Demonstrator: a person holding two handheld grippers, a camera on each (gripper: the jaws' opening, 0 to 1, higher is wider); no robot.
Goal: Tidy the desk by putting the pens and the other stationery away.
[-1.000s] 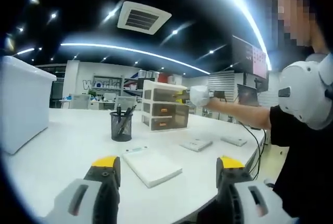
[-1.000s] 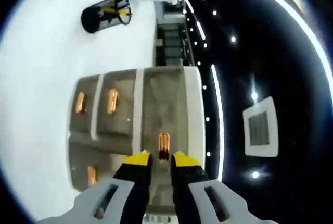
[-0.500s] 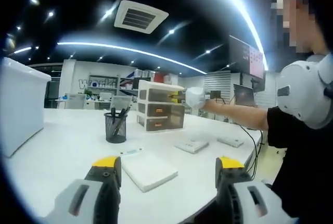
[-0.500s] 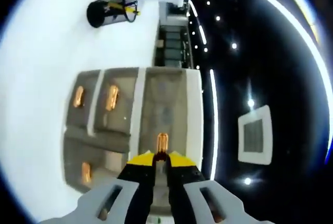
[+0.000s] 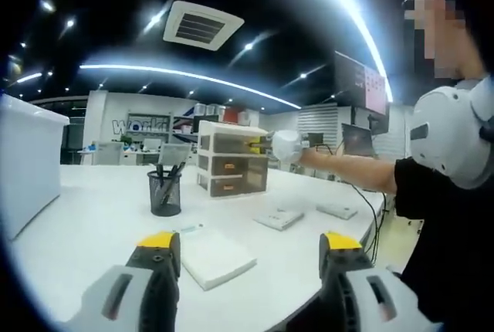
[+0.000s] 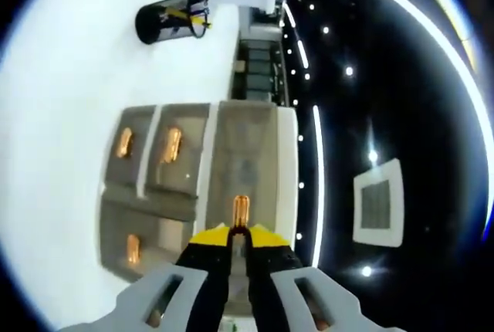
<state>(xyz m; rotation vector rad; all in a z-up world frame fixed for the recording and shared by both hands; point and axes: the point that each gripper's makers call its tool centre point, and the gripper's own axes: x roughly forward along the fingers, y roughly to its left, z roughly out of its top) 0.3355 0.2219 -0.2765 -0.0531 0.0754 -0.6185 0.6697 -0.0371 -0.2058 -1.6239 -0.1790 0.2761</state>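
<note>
Pinching the top drawer's orange handle [image 6: 241, 210] at its 12 o'clock, the right gripper [image 6: 233, 233] works the three-drawer organizer [image 5: 231, 158], while the left gripper [image 5: 247, 241] hangs released over one notepad [image 5: 214, 255] near one pen cup [image 5: 164, 193].

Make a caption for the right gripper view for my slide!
The right gripper pinches the orange handle of the drawer unit's top drawer, with a pen cup behind it.
</note>
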